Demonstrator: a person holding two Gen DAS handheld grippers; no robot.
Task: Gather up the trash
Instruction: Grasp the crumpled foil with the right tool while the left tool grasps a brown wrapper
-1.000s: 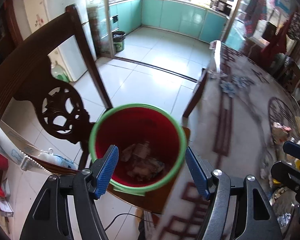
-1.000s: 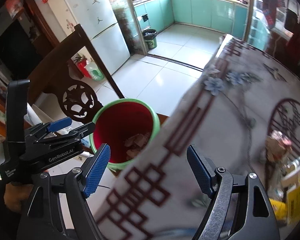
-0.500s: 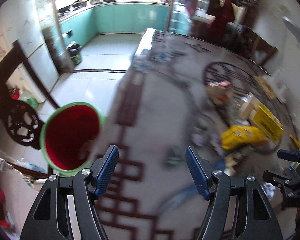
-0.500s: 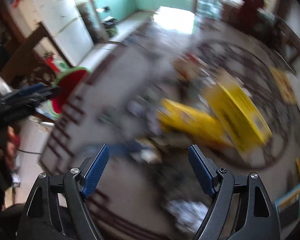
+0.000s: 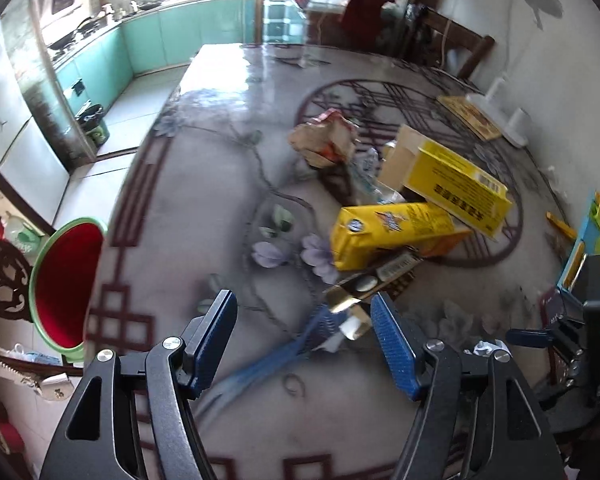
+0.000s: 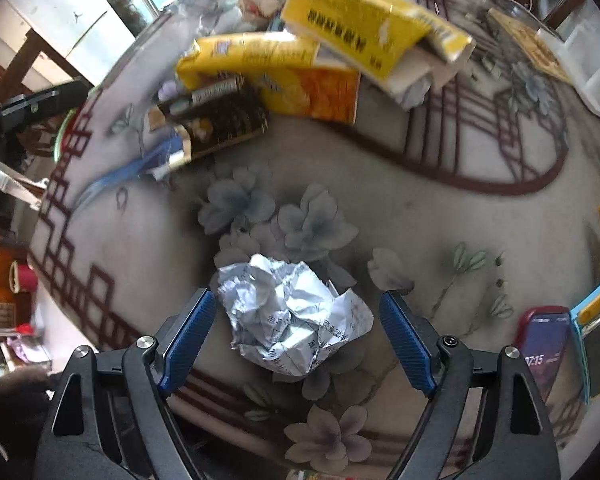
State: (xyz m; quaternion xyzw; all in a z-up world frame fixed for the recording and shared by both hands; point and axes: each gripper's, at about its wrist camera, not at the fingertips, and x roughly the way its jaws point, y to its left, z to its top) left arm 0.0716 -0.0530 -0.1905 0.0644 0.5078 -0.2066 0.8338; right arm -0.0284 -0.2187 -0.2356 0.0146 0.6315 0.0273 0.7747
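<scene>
My left gripper [image 5: 304,336] is open and empty above the table, just short of a blue strip [image 5: 272,356] and a dark gold-edged wrapper [image 5: 368,284]. Behind them lie a yellow pack [image 5: 392,232], a yellow box [image 5: 456,184] and a crumpled bag [image 5: 324,140]. The red bin with a green rim [image 5: 64,280] stands off the table's left edge. My right gripper [image 6: 294,340] is open, with a crumpled foil and paper ball [image 6: 288,316] lying on the table between its fingers, which are not touching it. The same yellow packs [image 6: 268,56] show farther off in the right wrist view.
The table [image 5: 204,200] has a flowered glossy top. A phone [image 6: 544,348] and a blue-edged book [image 6: 592,300] lie at the right. A carved dark chair [image 5: 0,276] stands behind the bin. A white fan base [image 5: 500,120] stands at the far right.
Both grippers swung right from the bin to the table. The left now faces the trash pile. The right has come down around the foil ball. Both stay open.
</scene>
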